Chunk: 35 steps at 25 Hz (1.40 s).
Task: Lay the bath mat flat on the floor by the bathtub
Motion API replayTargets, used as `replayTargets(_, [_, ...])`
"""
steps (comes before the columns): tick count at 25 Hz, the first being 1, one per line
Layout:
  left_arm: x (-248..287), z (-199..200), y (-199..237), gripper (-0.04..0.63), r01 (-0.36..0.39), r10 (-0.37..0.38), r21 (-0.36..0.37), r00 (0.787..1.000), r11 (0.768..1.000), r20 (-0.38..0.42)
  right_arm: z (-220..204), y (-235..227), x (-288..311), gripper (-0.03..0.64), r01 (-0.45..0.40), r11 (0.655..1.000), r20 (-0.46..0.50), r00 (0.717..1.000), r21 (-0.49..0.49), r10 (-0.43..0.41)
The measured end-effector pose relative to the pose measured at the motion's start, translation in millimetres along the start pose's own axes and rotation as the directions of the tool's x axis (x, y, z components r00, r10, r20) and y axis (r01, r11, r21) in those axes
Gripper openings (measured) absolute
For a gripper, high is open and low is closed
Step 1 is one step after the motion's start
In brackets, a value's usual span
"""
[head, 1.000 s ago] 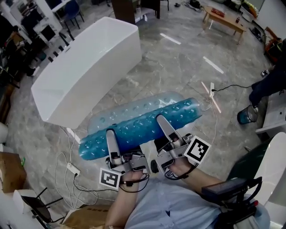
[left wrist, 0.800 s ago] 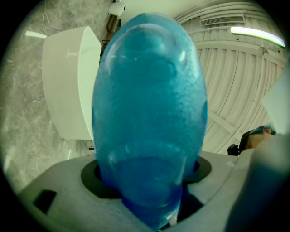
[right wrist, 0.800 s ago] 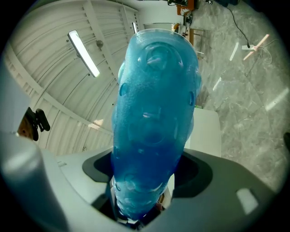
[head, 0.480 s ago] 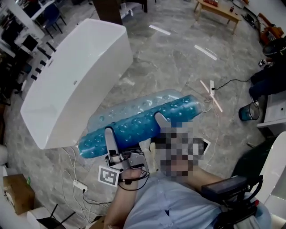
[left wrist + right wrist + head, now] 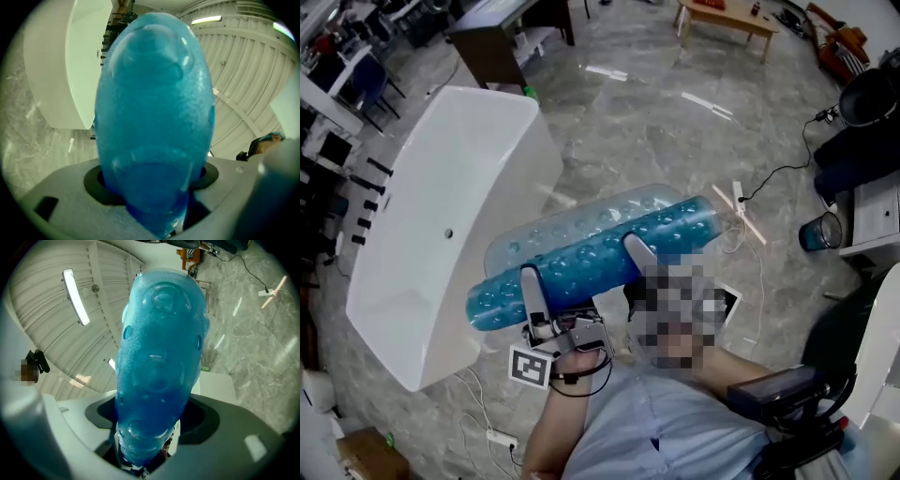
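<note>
I hold the bath mat [image 5: 591, 246], a translucent blue bubbly sheet folded lengthwise, off the marble floor just right of the white bathtub [image 5: 441, 216]. My left gripper [image 5: 531, 285] is shut on the mat's near edge toward its left end. Further right along that edge, my right gripper [image 5: 637, 253] is shut on it too, its body hidden by a mosaic patch. In the left gripper view the mat [image 5: 154, 108] rises out of the jaws, with the bathtub [image 5: 70, 65] to the left. The right gripper view is filled by the mat [image 5: 159, 362] the same way.
A power strip with cables [image 5: 741, 199] lies on the floor right of the mat, and a blue bucket [image 5: 818, 231] stands further right. A wooden table [image 5: 727, 14] and a dark desk [image 5: 502, 42] stand far off. A black chair [image 5: 787, 394] is at my right.
The head view has swung, so the bathtub now lies lower and further left in it. Both grippers still hold the mat in about the same pose.
</note>
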State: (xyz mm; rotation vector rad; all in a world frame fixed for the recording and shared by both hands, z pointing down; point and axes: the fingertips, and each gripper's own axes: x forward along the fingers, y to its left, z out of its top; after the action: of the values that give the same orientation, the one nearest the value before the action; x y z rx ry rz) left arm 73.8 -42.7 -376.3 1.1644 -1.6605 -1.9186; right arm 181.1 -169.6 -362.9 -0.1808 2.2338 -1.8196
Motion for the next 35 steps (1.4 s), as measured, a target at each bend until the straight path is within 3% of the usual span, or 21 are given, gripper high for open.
replayTargets(4, [37, 3, 16, 0.348, 0.001, -0.003, -0.034, 0.998, 0.999, -0.068, 14, -5, 23, 0.357, 0.017, 1.0, 0.069, 0.998, -0.014, -0.016])
replayTargets(9, [141, 40, 89, 0.348, -0.035, 0.014, -0.107, 0.982, 0.994, -0.19, 32, -48, 123, 0.359, 0.08, 0.996, 0.208, 0.975, -0.028, -0.073])
replayTargets(15, [235, 57, 114, 0.347, -0.03, -0.017, -0.125, 0.932, 0.992, -0.362, 53, -57, 192, 0.359, 0.092, 0.996, 0.362, 0.929, -0.02, -0.078])
replayTargets(22, [330, 62, 160, 0.347, -0.07, -0.037, -0.183, 0.853, 0.981, -0.521, 78, -78, 259, 0.359, 0.146, 0.989, 0.525, 0.843, -0.008, -0.12])
replayTargets(29, [367, 18, 216, 0.348, -0.115, -0.022, -0.194, 0.808, 0.974, -0.589, 123, -129, 268, 0.359, 0.191, 0.981, 0.584, 0.795, 0.019, -0.166])
replayTargets(35, [385, -14, 335, 0.348, -0.211, 0.059, -0.179, 0.79, 0.961, -0.611, 156, -241, 288, 0.359, 0.26, 0.962, 0.538, 0.801, 0.086, -0.264])
